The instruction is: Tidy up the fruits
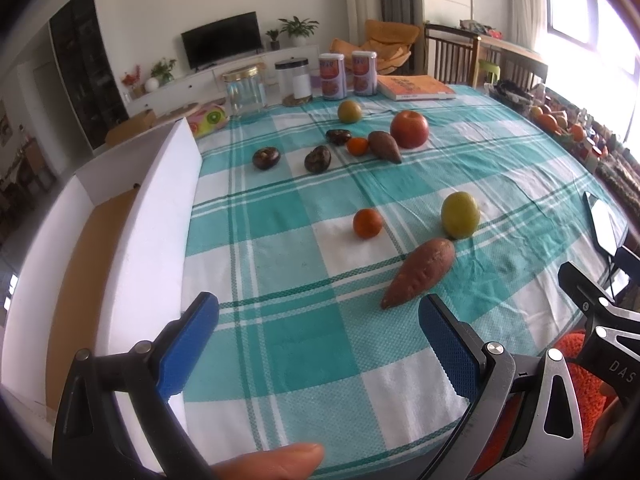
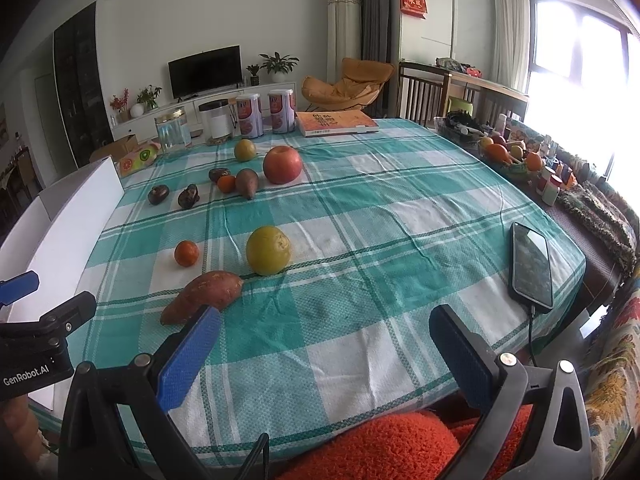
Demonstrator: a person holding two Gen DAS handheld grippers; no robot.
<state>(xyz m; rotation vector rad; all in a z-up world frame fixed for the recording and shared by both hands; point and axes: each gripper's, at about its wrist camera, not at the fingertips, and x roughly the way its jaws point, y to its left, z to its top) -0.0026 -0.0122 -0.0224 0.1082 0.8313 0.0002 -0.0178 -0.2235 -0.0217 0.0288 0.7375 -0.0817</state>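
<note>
Fruit lies scattered on a teal checked tablecloth [image 1: 280,344]. Nearest are a sweet potato [image 1: 420,272] [image 2: 202,296], a yellow-green pear [image 1: 460,214] [image 2: 268,250] and a small tangerine [image 1: 367,223] [image 2: 186,253]. Farther back sit a red apple [image 1: 409,129] [image 2: 282,164], a second sweet potato [image 1: 384,146], another tangerine [image 1: 357,146], three dark chestnut-like fruits [image 1: 317,159] and a second pear [image 1: 349,111]. My left gripper [image 1: 318,320] is open over the near cloth, beside a white box [image 1: 160,216]. My right gripper [image 2: 326,334] is open, its left finger just in front of the near sweet potato.
A phone [image 2: 532,266] on a cable lies at the right table edge. Jars [image 1: 245,92], two cans [image 1: 332,76] and a book [image 1: 416,87] line the far edge. A fruit basket [image 2: 508,156] stands at the far right. Orange fabric [image 2: 384,444] is below the near edge.
</note>
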